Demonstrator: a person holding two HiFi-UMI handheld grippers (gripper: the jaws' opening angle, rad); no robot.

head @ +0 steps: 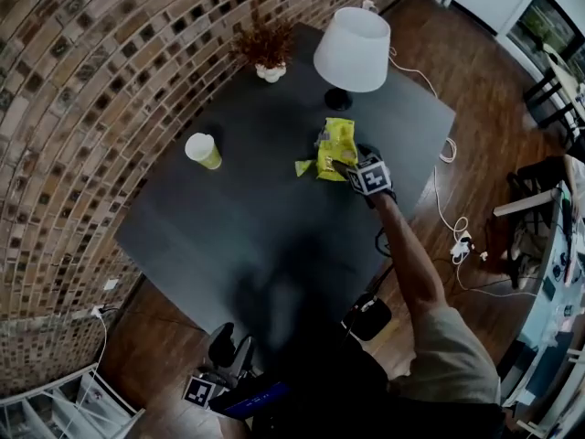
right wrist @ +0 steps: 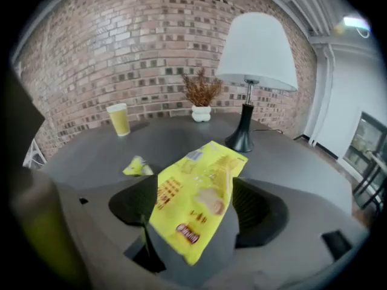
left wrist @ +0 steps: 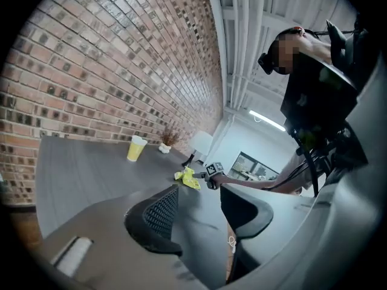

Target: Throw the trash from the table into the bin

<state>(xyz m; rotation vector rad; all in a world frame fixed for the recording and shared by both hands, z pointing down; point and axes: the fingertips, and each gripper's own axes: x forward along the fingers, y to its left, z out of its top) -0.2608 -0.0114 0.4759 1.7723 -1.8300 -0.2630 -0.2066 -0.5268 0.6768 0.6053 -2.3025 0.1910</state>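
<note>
Straddling yellow chip bag (right wrist: 199,186) on table (right wrist: 175,141): R gripper (right wrist: 195,215), jaws apart.

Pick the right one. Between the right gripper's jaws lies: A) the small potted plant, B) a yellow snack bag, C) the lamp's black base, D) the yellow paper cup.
B: the right gripper view shows the yellow snack bag between the jaws of the right gripper, which stand apart; the paper cup, lamp and potted plant stand farther back on the table.
</note>
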